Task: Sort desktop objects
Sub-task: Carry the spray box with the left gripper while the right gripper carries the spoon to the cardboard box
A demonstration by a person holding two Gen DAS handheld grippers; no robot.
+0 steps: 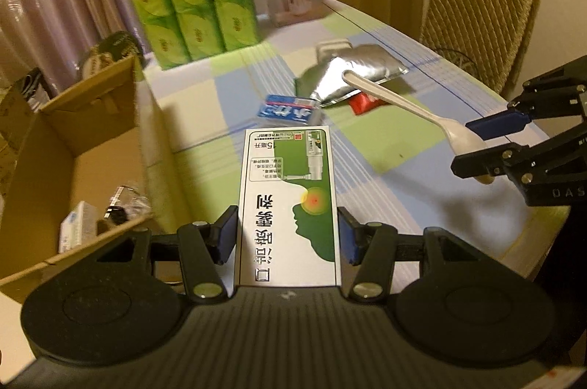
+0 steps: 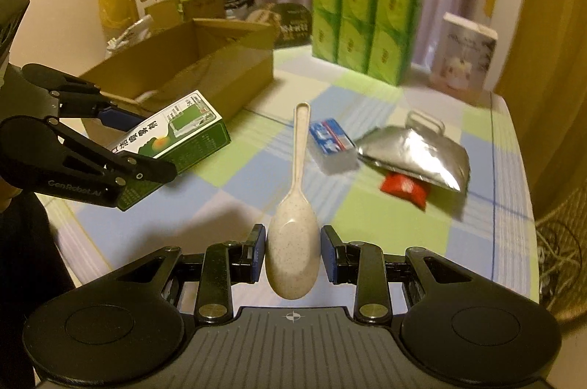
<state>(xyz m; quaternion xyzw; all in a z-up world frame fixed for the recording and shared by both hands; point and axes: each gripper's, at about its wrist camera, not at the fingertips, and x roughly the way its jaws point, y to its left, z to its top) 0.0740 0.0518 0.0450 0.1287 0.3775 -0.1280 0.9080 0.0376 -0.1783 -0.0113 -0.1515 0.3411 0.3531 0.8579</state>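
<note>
My left gripper (image 1: pixel 286 235) is shut on a white-and-green medicine box (image 1: pixel 290 202), held above the checked tablecloth. From the right wrist view the same box (image 2: pixel 176 135) sticks out of the left gripper (image 2: pixel 146 146) at the left. My right gripper (image 2: pixel 292 253) is shut on the bowl of a speckled cream spoon (image 2: pixel 293 242), whose handle points away over the table. In the left wrist view the spoon (image 1: pixel 411 106) and the right gripper (image 1: pixel 491 146) show at the right edge. An open cardboard box (image 1: pixel 73 168) stands left of the table.
On the tablecloth (image 2: pixel 385 216) lie a blue-and-white packet (image 2: pixel 330 139), a silver foil pouch (image 2: pixel 414 154) and a red sachet (image 2: pixel 403 189). A green tissue multipack (image 2: pixel 363 22) and a pale carton (image 2: pixel 464 55) stand at the far edge. A wicker chair (image 1: pixel 477 18) is at the right.
</note>
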